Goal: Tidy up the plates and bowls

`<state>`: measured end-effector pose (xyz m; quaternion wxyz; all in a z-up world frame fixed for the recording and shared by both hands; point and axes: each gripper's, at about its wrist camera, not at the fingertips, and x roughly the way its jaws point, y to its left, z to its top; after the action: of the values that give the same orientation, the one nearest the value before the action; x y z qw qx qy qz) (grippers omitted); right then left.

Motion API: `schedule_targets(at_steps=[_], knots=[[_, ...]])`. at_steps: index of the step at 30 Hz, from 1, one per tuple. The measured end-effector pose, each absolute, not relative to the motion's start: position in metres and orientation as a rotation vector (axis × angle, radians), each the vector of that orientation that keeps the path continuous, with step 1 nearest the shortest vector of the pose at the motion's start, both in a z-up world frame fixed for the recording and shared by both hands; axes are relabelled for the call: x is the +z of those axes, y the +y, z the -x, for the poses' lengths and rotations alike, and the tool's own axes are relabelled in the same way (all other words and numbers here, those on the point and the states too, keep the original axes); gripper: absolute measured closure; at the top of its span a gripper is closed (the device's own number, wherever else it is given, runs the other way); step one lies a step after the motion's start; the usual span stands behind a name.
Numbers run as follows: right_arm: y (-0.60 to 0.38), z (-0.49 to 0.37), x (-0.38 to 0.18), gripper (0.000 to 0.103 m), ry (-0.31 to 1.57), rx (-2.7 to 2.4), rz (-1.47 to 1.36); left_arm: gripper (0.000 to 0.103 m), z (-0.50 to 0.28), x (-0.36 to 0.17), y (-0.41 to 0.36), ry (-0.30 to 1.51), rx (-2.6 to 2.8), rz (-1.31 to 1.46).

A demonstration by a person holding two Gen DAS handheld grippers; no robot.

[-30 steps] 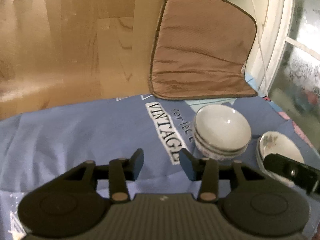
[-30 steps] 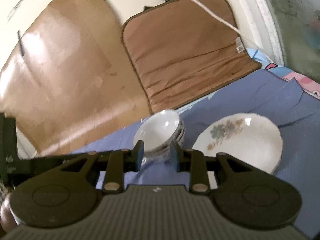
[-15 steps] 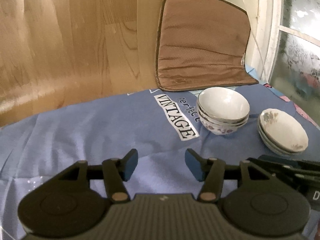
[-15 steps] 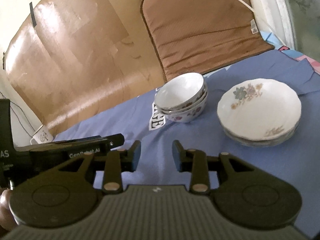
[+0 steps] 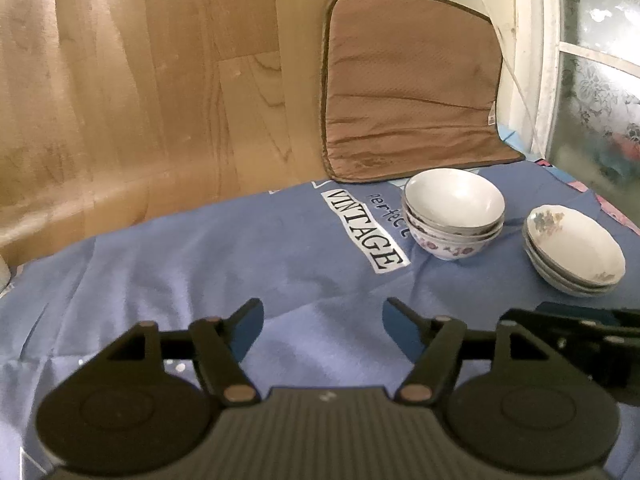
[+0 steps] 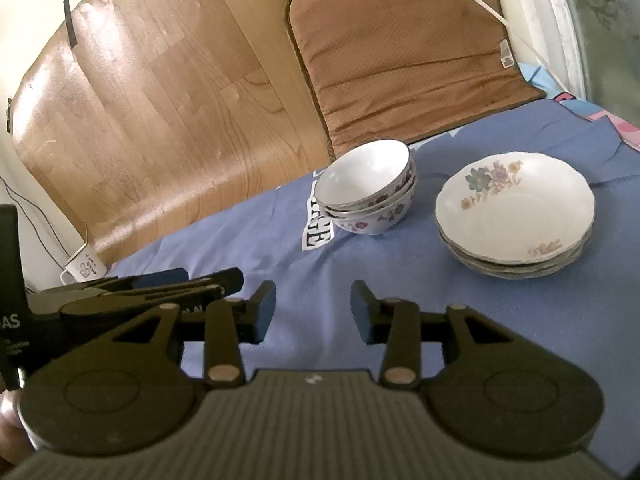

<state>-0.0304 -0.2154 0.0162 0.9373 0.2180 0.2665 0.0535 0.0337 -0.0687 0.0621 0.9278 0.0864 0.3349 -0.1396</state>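
Three white bowls (image 5: 454,216) with purple flowers painted on their outsides are sitting nested in one stack on a blue cloth (image 5: 200,264), right beside a white patch printed "VINTAGE" (image 5: 362,232). Just to their right, apart from them, a stack of shallow white plates (image 6: 516,216) with scalloped rims is resting on the same cloth, the top one showing a spray of blue, purple and yellow flowers near its far edge and a smaller sprig near its front edge. The left gripper (image 5: 322,320) is hovering over the cloth short of both stacks, its jaws spread wide and holding nothing. The right gripper (image 6: 313,312) is hanging beside it, jaws parted somewhat less, likewise empty and touching no dish. Behind the dishes a brown cushion (image 6: 404,56) is leaning upright against the wall, with a wood-grain board (image 6: 160,92) leaning to its left. A white mug (image 6: 85,268) is standing at the cloth's far left edge, well away from the stacks.
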Motion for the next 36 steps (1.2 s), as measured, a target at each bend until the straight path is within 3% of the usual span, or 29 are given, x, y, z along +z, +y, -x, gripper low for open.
schedule_targets(at_steps=[2, 13, 20, 26, 36], knots=[[-0.216, 0.031, 0.016, 0.056, 0.544, 0.110, -0.445, 0.028, -0.033, 0.061, -0.068, 0.681, -0.282, -0.181], [-0.224, 0.035, 0.023, 0.056, 0.524, 0.107, -0.433, 0.028, -0.035, 0.062, -0.067, 0.689, -0.296, -0.183], [-0.258, 0.026, 0.044, 0.056, 0.531, 0.119, -0.464, 0.028, -0.063, 0.074, -0.050, 0.820, -0.473, 0.032], [-0.293, -0.011, 0.068, 0.056, 0.603, 0.142, -0.456, 0.028, -0.102, 0.086, -0.055, 0.922, -0.594, 0.220], [-0.321, -0.086, 0.051, 0.056, 0.805, 0.152, -0.519, 0.030, -0.164, 0.044, -0.084, 1.077, -0.618, 0.428]])
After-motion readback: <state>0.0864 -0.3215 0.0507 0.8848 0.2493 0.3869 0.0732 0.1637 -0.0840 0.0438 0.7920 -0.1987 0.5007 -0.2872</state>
